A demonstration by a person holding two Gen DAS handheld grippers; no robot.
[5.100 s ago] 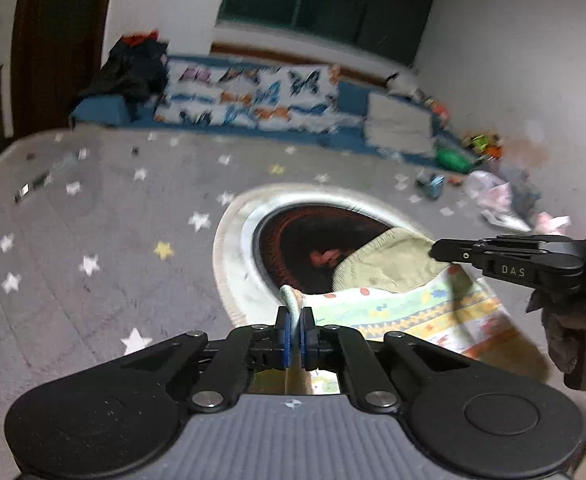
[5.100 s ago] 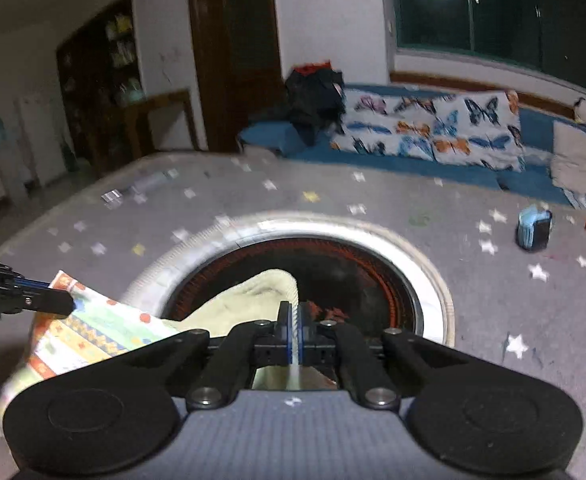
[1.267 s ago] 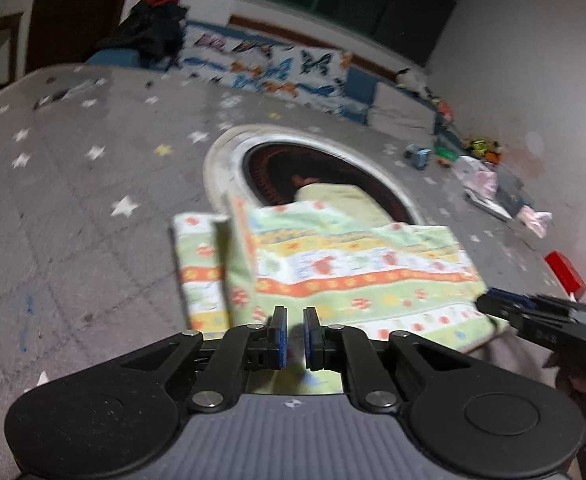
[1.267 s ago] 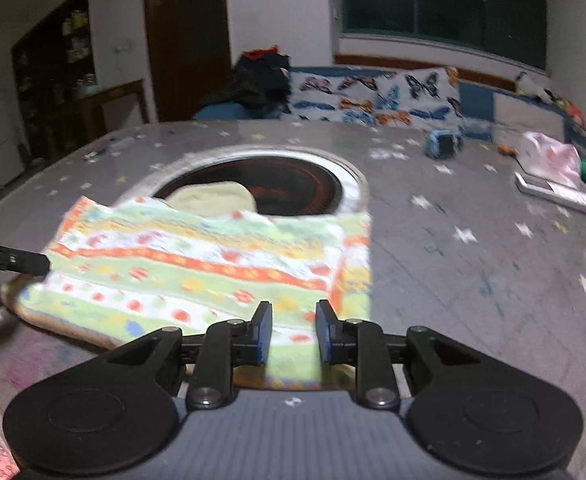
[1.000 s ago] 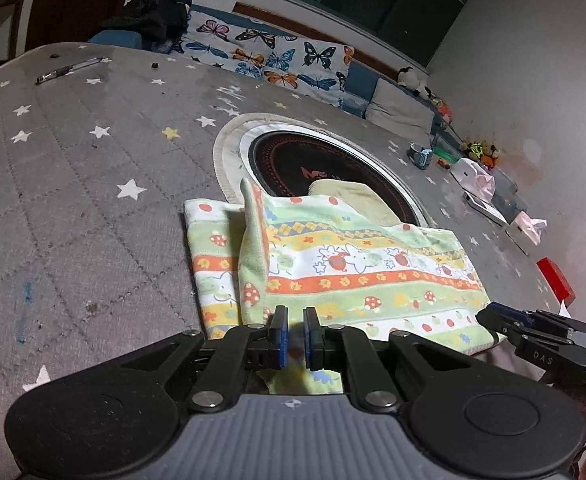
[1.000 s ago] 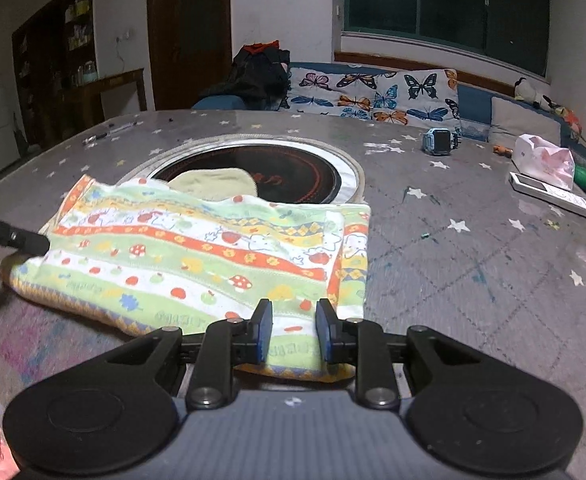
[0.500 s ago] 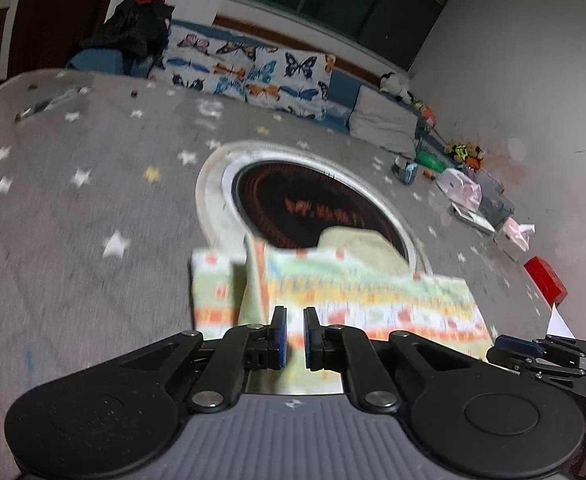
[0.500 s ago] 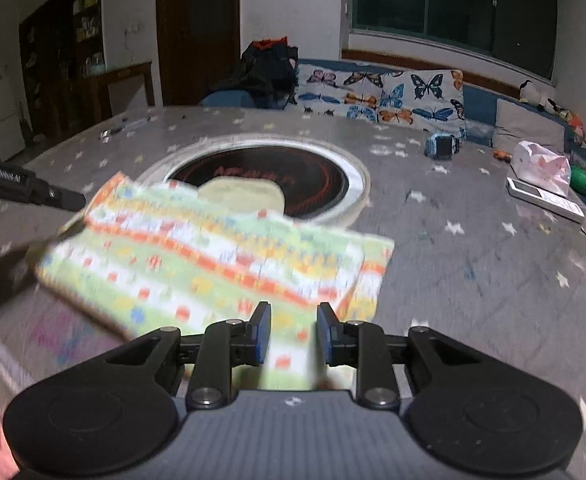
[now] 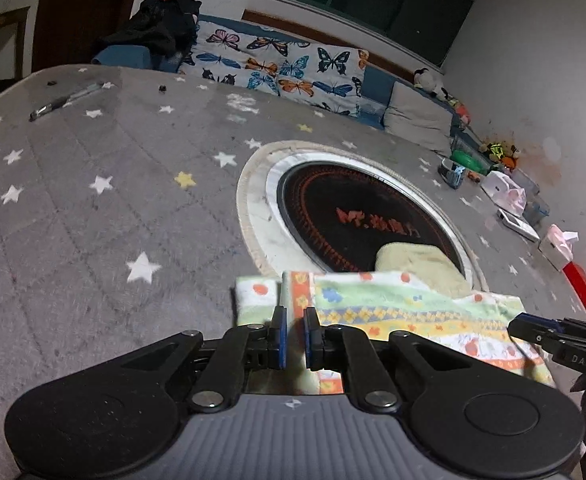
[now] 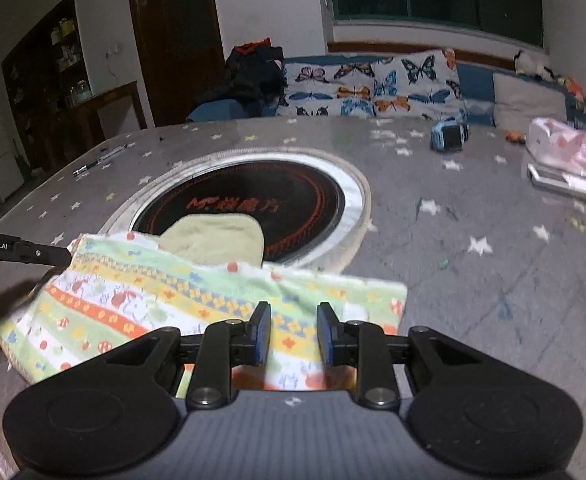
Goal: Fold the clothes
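We see a patterned cloth [image 10: 165,300] lying flat on the star-print table cover [image 9: 93,220], its far edge over the rim of the round black hotplate [image 10: 253,196] and partly covering a pale yellow cloth [image 10: 217,236] there. The right gripper [image 10: 293,334] hangs over the cloth's near edge, jaws apart with fabric showing between and below them. The left gripper [image 9: 293,338] sits at the other end, jaws a narrow gap apart, by a doubled strip. We judge the cloth light, soft and limp, likely to sag and slide, so corners or the hemmed edge just ahead of each pair of jaws look the surest hold.
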